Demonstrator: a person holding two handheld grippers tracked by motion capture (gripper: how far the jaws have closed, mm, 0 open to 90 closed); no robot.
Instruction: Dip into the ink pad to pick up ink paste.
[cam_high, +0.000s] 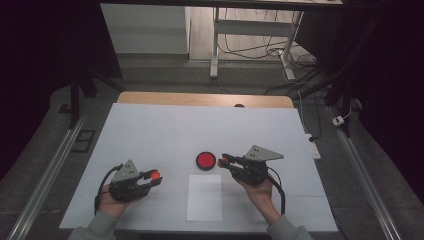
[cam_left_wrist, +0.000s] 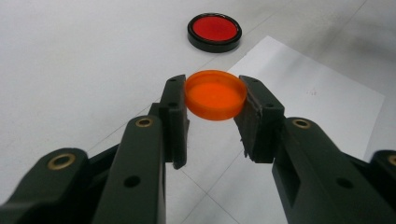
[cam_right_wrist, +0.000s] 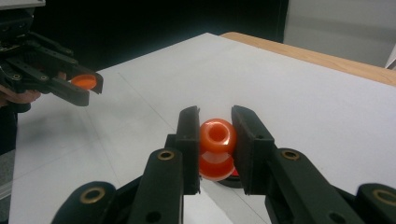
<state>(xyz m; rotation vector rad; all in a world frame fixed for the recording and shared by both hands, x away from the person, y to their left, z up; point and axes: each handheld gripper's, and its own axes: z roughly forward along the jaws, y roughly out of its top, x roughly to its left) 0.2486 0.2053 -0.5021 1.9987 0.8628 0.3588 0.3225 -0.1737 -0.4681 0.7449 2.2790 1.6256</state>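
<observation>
An orange cap is pinched in the left gripper, well left of the red dish; an orange bottle is clamped in the right gripper, just beside that dish; capping seems pending; alignment is needed next.

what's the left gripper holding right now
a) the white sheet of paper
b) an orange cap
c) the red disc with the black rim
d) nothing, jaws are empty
b: in the left gripper view the left gripper has its jaws shut on the orange cap, while the black-rimmed red disc and the white paper sheet lie untouched on the table beyond it.
</observation>
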